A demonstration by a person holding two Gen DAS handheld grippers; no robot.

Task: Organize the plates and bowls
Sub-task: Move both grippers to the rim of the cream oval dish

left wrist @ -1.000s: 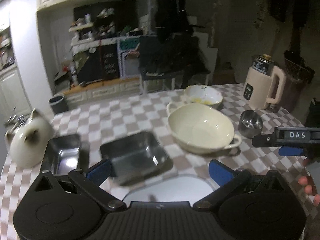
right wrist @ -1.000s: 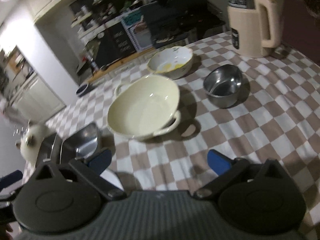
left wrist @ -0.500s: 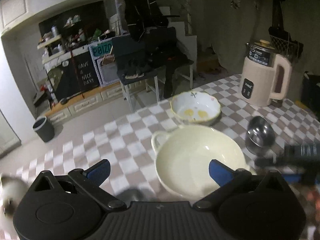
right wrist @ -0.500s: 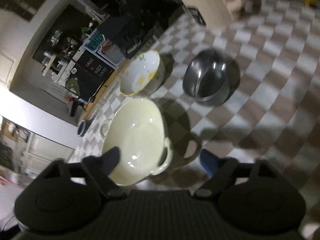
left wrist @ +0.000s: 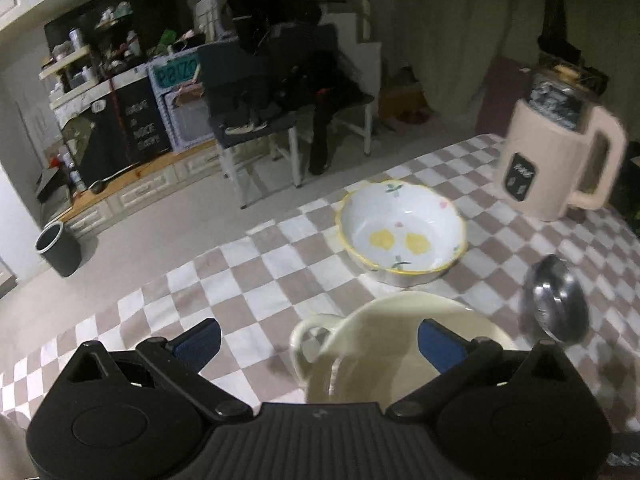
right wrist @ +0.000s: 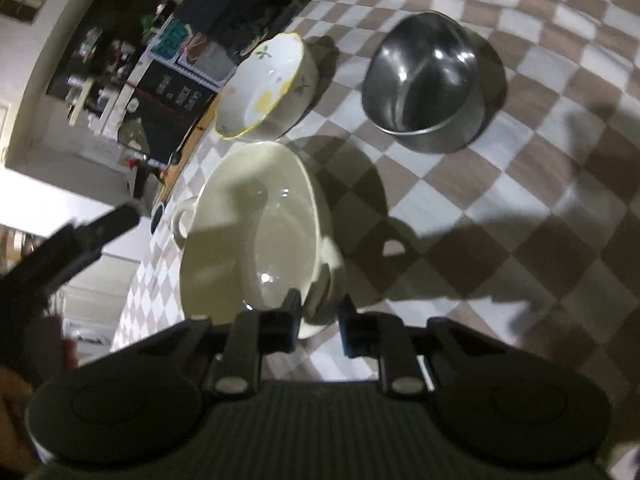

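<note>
A large cream bowl with two loop handles [right wrist: 256, 236] sits on the checkered table; it also shows low in the left wrist view [left wrist: 384, 344]. My right gripper [right wrist: 318, 316] is shut on the bowl's near rim by its handle. My left gripper [left wrist: 318, 338] is open and empty, with its far handle [left wrist: 308, 336] between the fingers. A white bowl with yellow spots [left wrist: 402, 230] stands just beyond it, also in the right wrist view [right wrist: 266, 88]. A small steel bowl [right wrist: 426, 80] sits to the right; it is blurred in the left wrist view [left wrist: 556, 304].
A beige electric kettle [left wrist: 556, 160] stands at the table's far right. The table's far edge [left wrist: 256, 232] runs close behind the spotted bowl. Beyond it are a chair, shelves and a dark bin [left wrist: 58, 248] on the floor.
My right gripper has closed onto the cream bowl's rim. My left gripper has moved forward and right, past the steel trays and the white plate, to the bowl's far handle.
</note>
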